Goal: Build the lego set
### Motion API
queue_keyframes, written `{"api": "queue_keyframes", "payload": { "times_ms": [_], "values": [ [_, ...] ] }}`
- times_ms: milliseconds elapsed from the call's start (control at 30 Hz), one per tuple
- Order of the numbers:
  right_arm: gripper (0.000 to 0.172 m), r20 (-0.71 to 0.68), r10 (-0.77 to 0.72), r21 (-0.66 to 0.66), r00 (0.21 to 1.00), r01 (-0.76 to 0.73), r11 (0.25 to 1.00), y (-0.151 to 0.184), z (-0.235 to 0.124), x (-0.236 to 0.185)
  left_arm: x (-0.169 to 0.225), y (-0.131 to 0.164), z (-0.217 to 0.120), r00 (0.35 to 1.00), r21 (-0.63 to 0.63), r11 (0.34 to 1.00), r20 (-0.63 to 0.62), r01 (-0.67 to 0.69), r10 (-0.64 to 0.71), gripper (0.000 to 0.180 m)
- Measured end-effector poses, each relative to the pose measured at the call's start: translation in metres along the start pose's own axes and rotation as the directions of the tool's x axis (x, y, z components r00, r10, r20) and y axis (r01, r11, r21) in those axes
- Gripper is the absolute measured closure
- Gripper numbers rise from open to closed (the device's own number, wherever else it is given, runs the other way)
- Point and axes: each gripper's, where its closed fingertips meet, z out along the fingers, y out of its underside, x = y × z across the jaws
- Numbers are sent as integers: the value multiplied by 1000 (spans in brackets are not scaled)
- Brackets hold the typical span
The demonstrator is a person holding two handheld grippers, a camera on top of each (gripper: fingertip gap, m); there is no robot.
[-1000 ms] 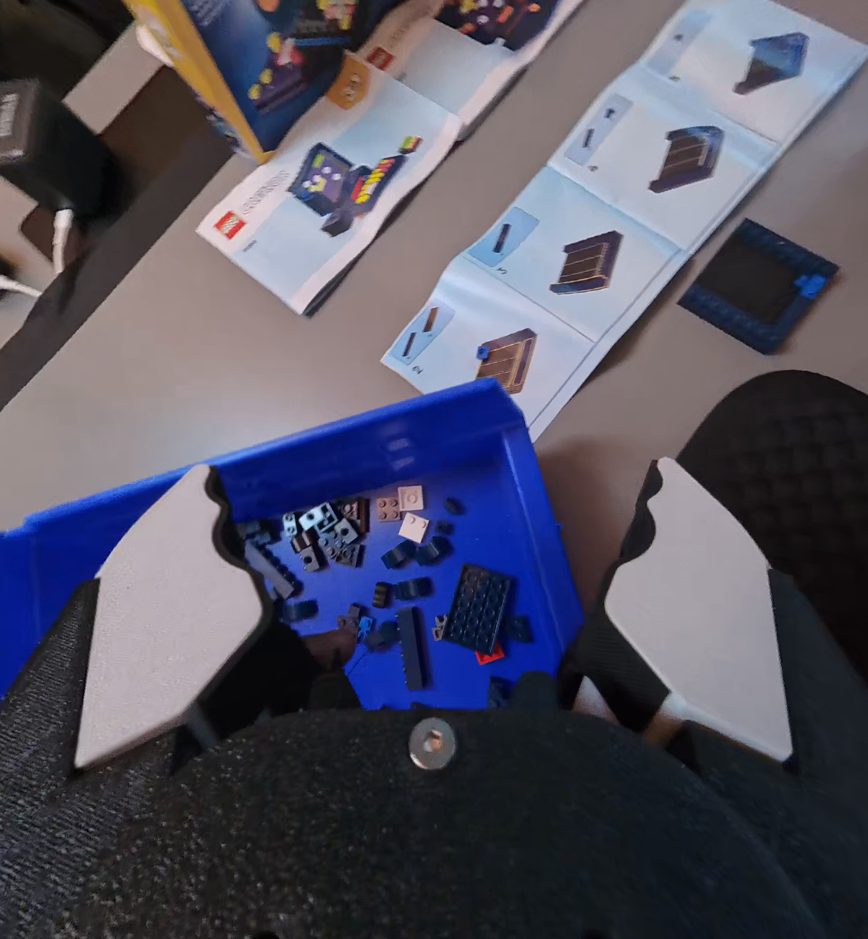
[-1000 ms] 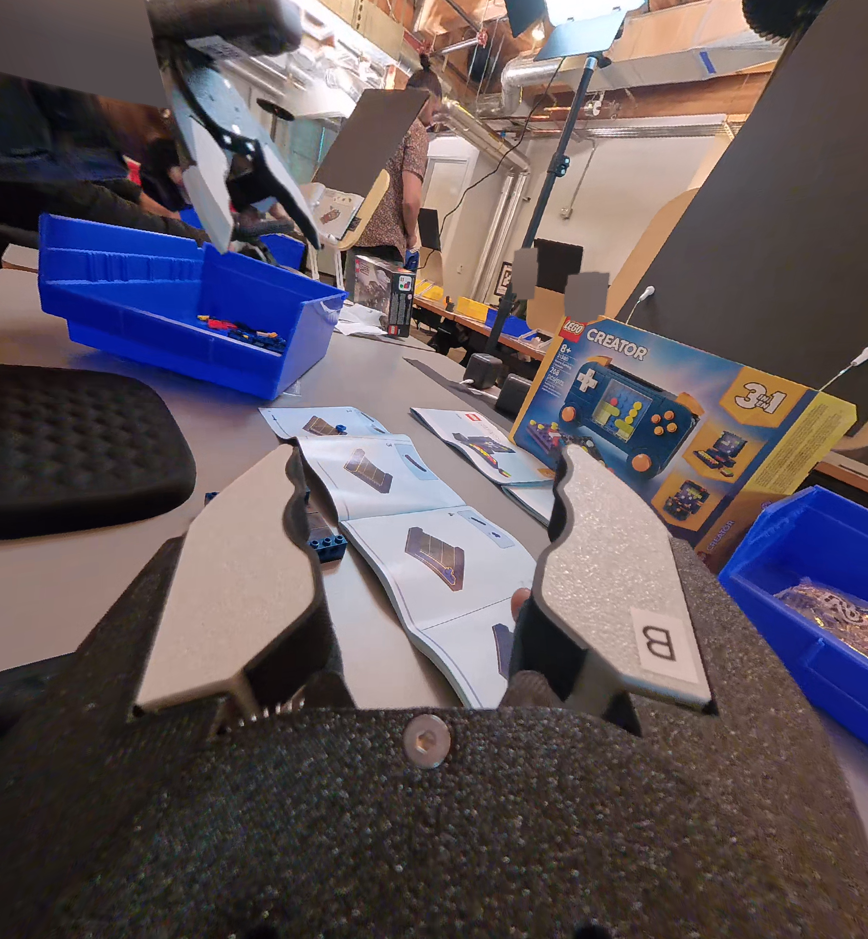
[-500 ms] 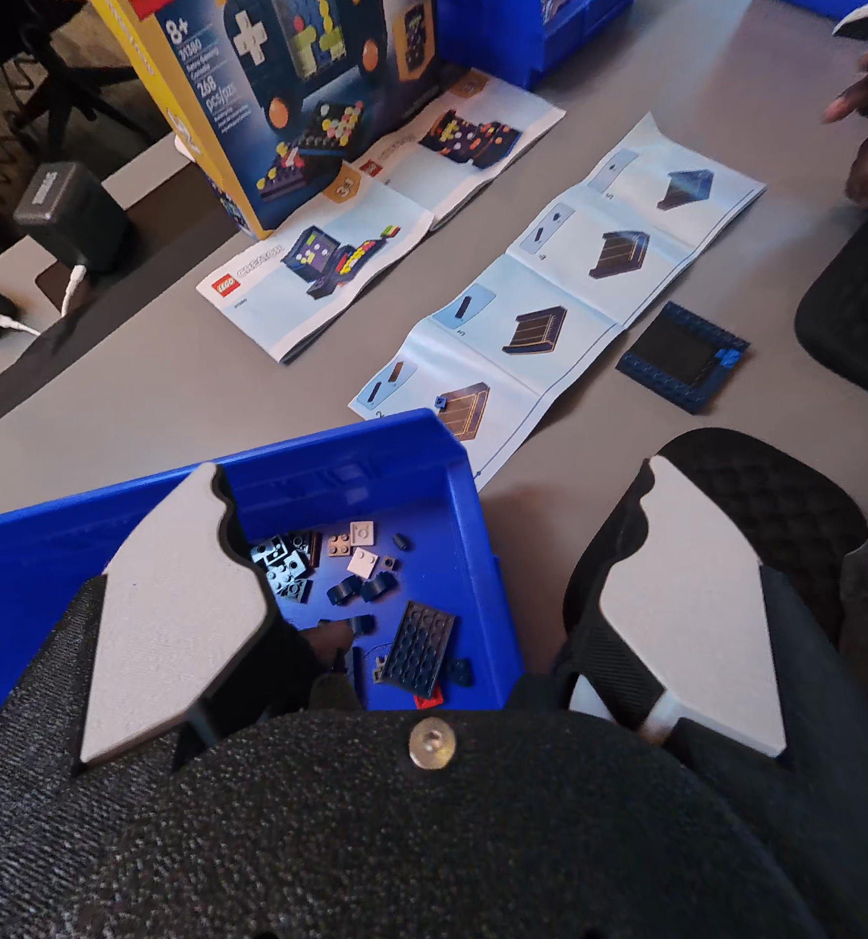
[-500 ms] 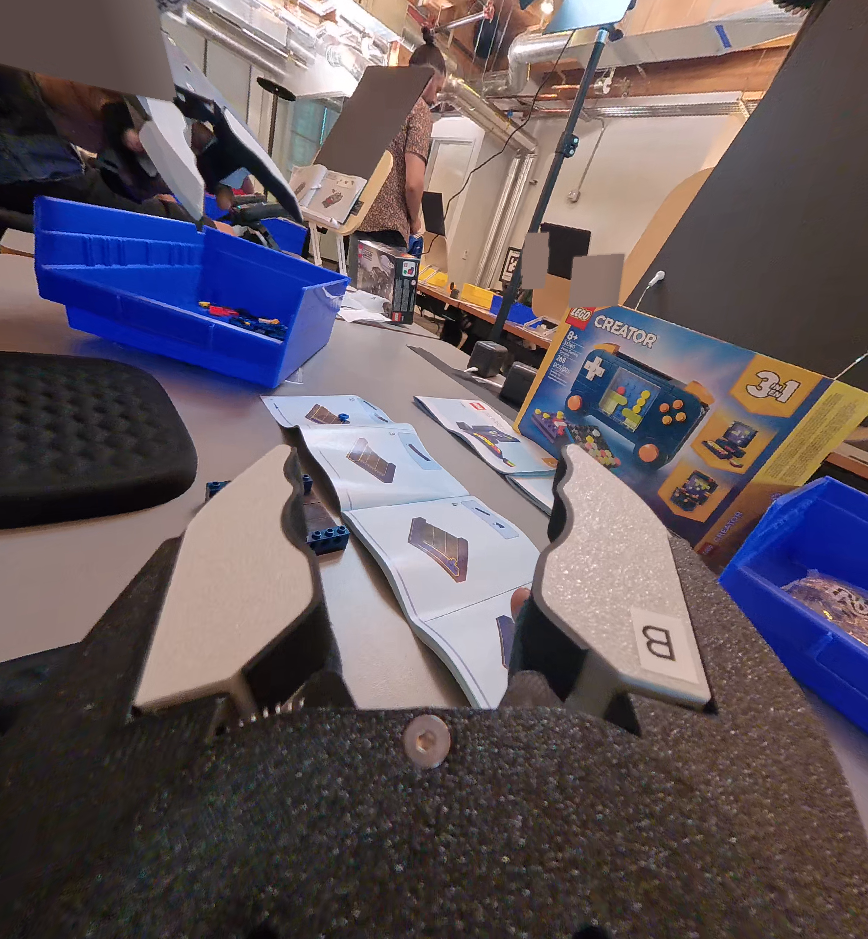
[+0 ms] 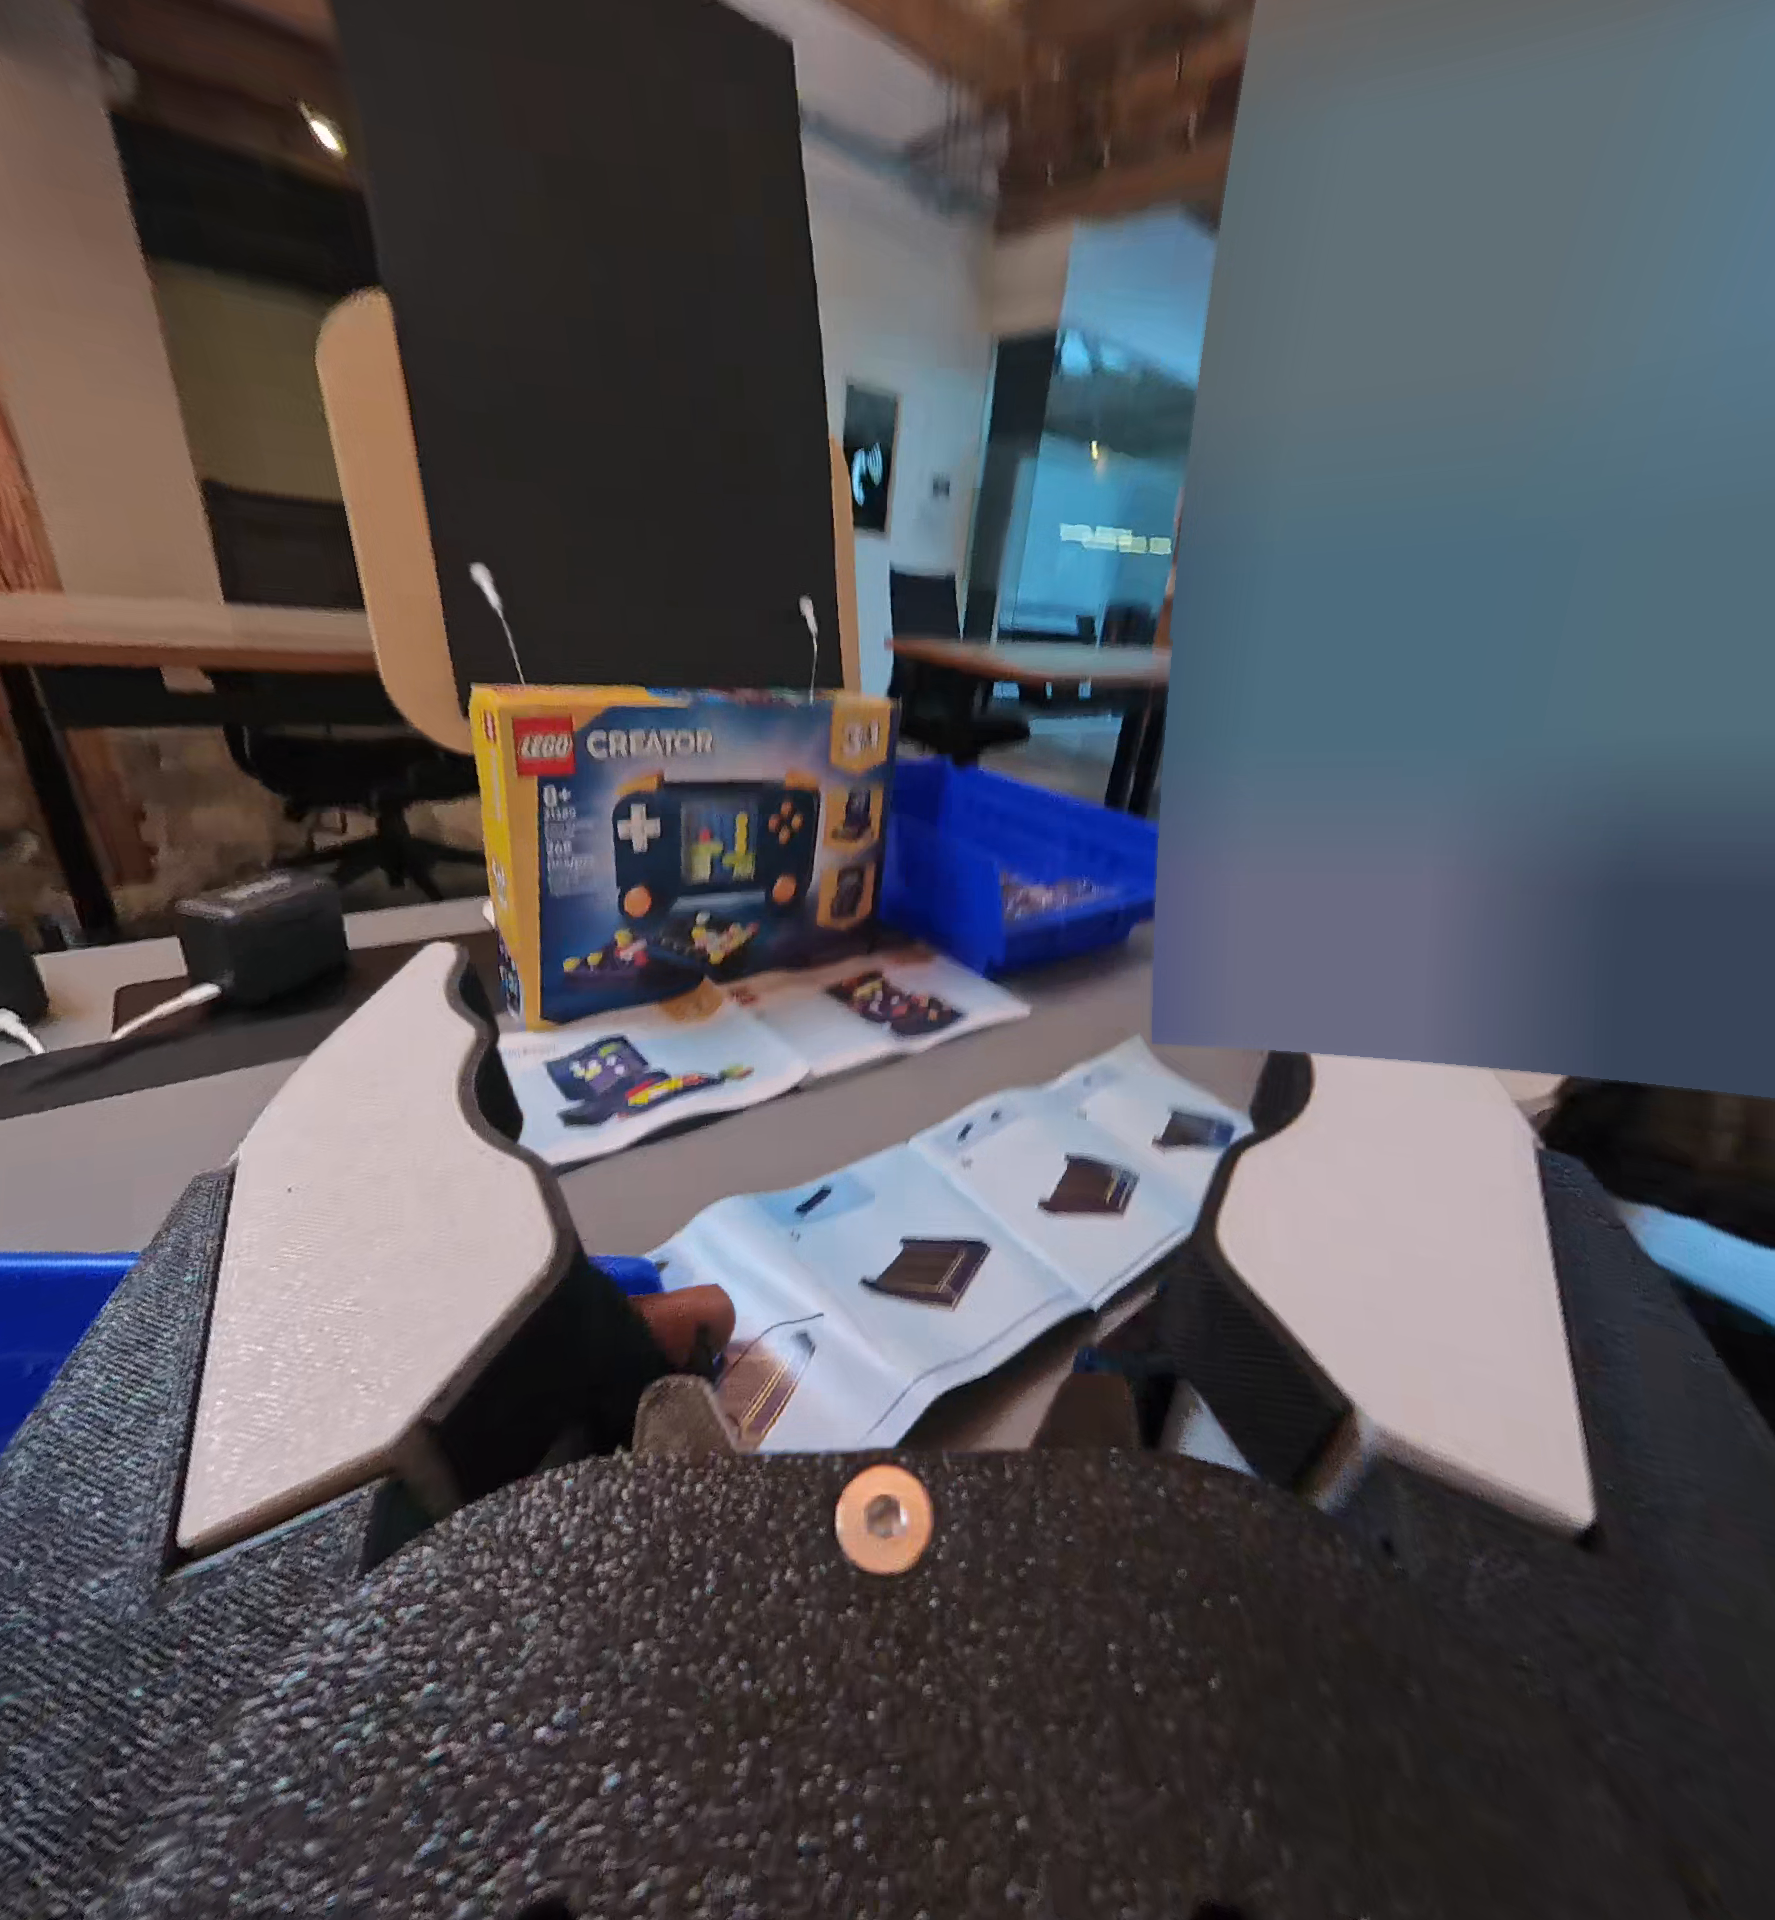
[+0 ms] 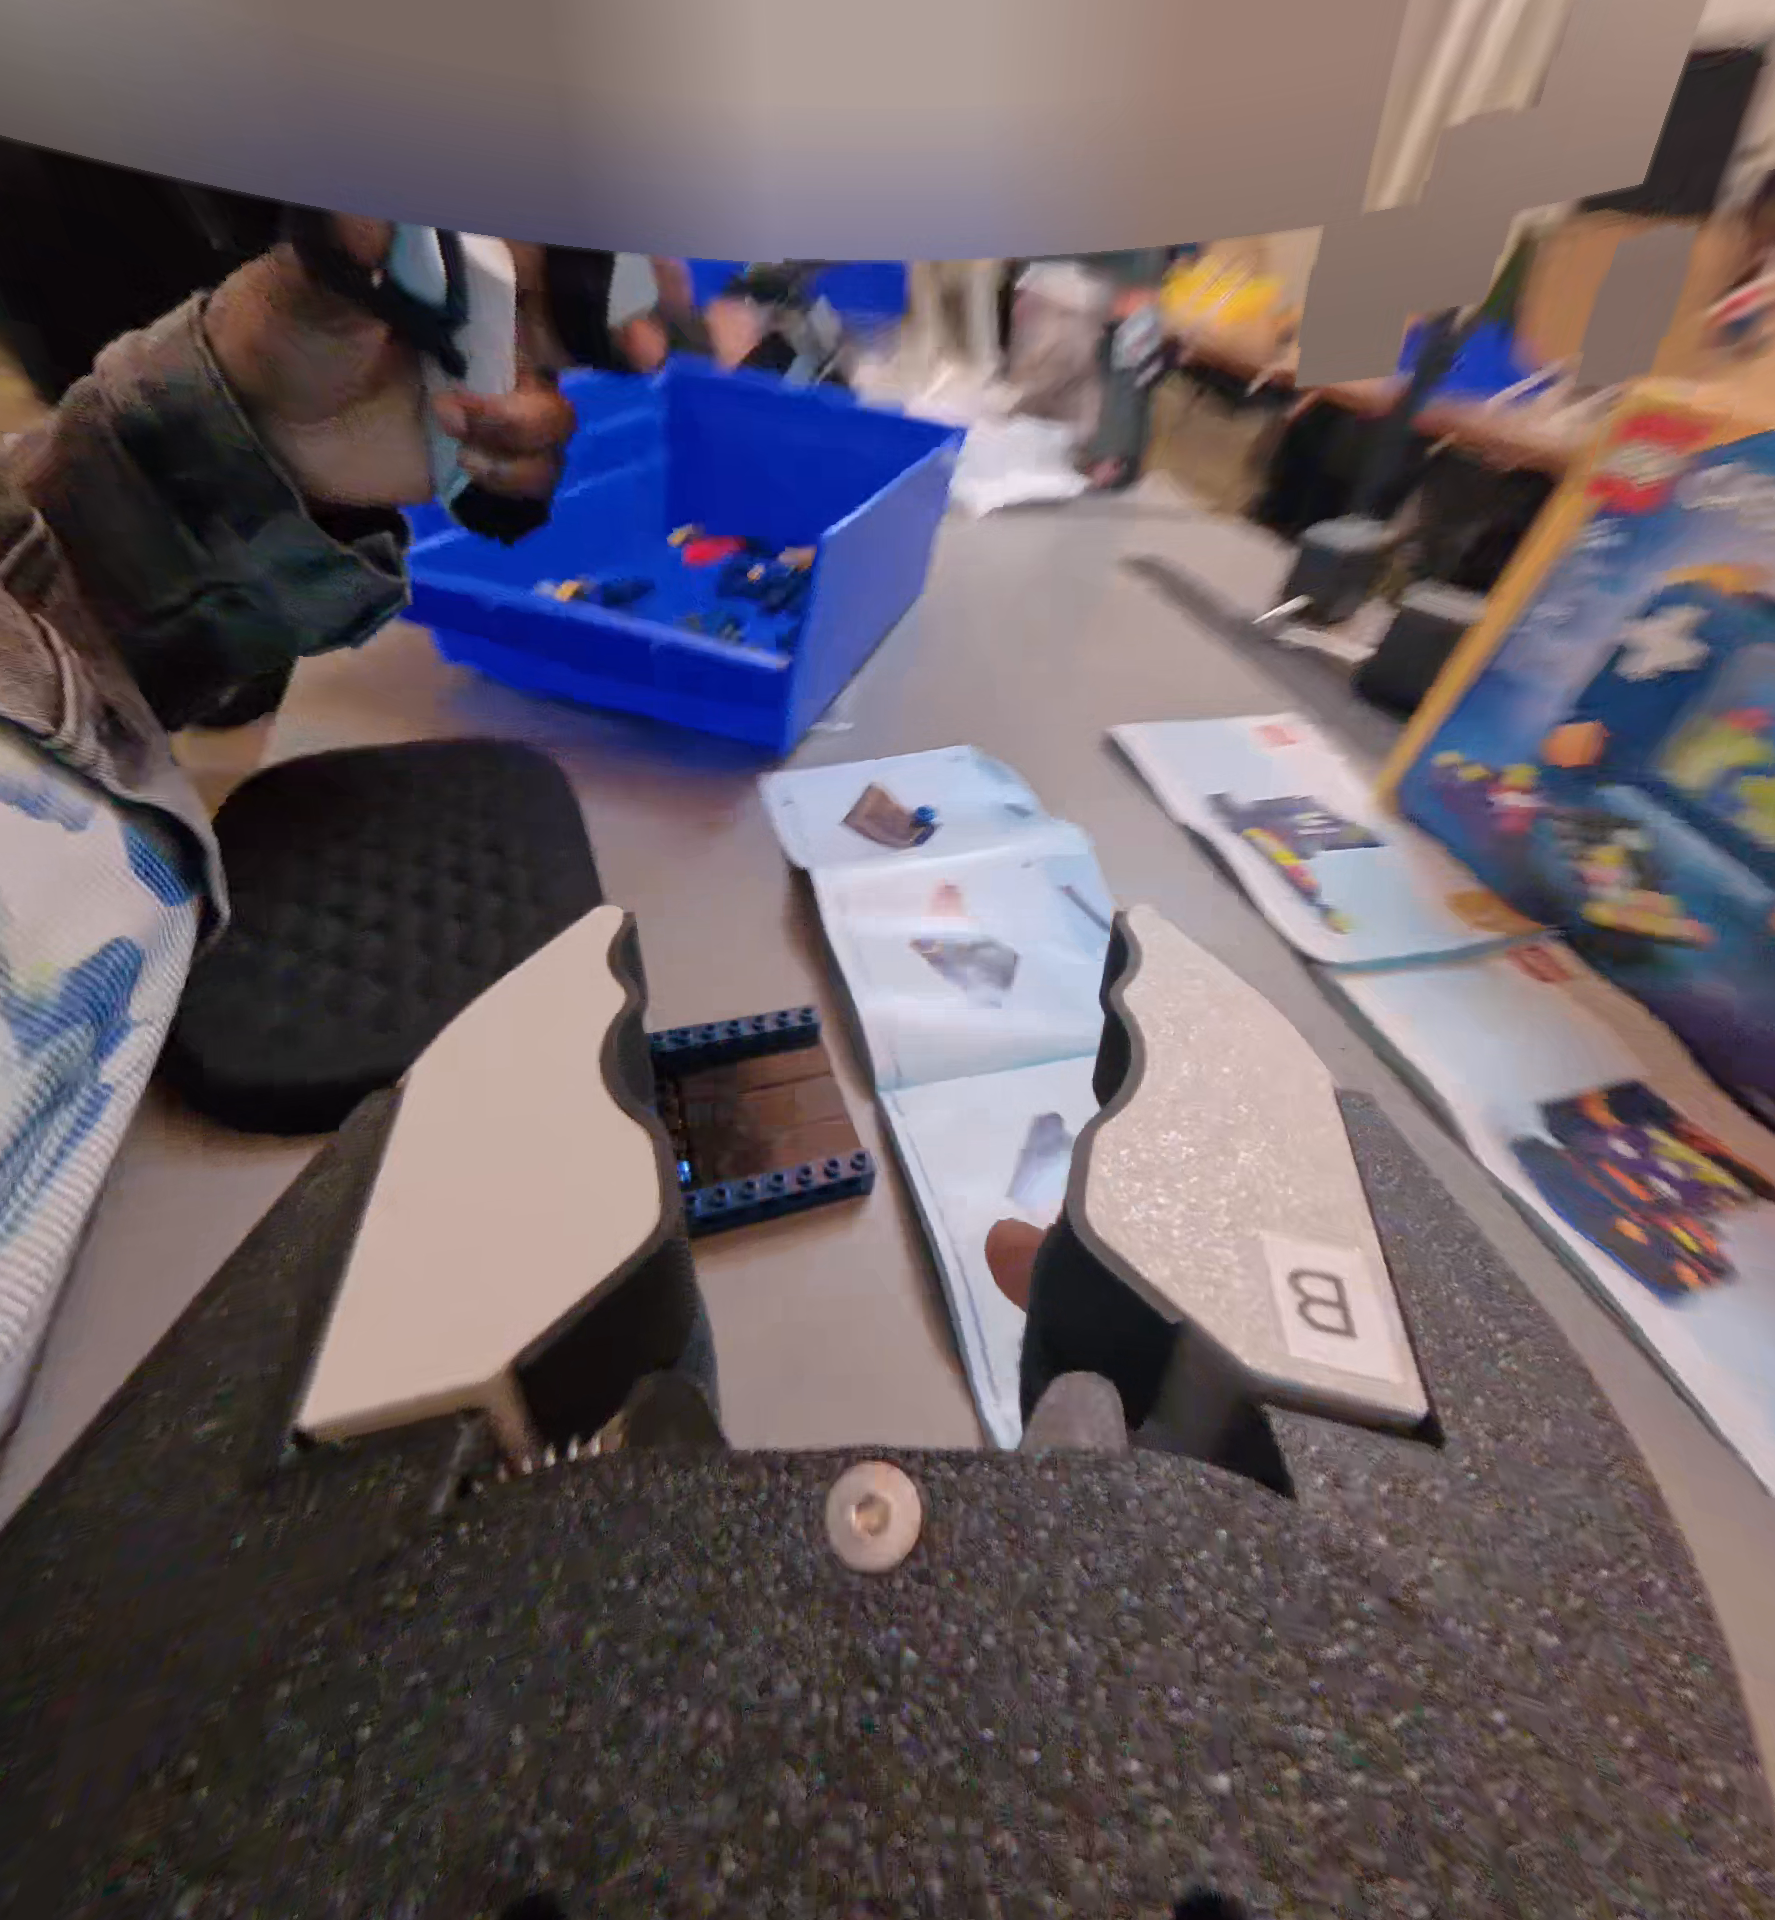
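— What had changed for us?
— Our left gripper (image 5: 862,1049) had swung up from the blue bin (image 5: 0,1340) toward the toy box (image 5: 685,842), released.
— And ours on the right (image 6: 867,997)?
— Tipped down over the dark brick frame (image 6: 769,1117) and leaflet (image 6: 966,997), 2 fingers apart, empty.

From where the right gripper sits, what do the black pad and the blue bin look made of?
Black pad: looks like soft foam or rubber, matte, going by its dimpled surface and rounded edges. Blue bin: probably rigid moulded plastic, smooth with a slight sheen, thin straight walls. Blur leaves both uncertain.
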Motion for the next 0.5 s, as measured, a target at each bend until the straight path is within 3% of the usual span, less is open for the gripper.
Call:
{"api": "queue_keyframes", "payload": {
  "times_ms": [33, 100, 200, 333, 400, 500],
  "values": [
    [89, 60, 4, -60, 998, 0, 998, -2, 15, 2, 0, -4, -4, 1000, 47, 999, 11, 6, -7, 43],
    [119, 172, 35, -140, 984, -11, 990, -6, 52, 7, 1, -15, -13, 1000, 147, 989, 26, 11, -15, 47],
    [147, 324, 59, -218, 944, 14, 976, 3, 117, 16, 3, -26, -28, 999, 262, 965, 33, 2, -11, 56],
    [151, 446, 4, -378, 895, 184, 907, 47, 176, 22, 5, -22, -36, 1000, 280, 960, 25, 2, -10, 60],
    [151, 486, -72, -402, 871, 296, 867, 60, 188, 28, 5, -13, -36, 1000, 242, 970, 22, -10, 4, 60],
    [145, 550, -82, -399, 831, 348, 848, 65, 197, 26, 7, -3, -36, 1000, 214, 977, -6, 2, -1, 64]
  ]
}}
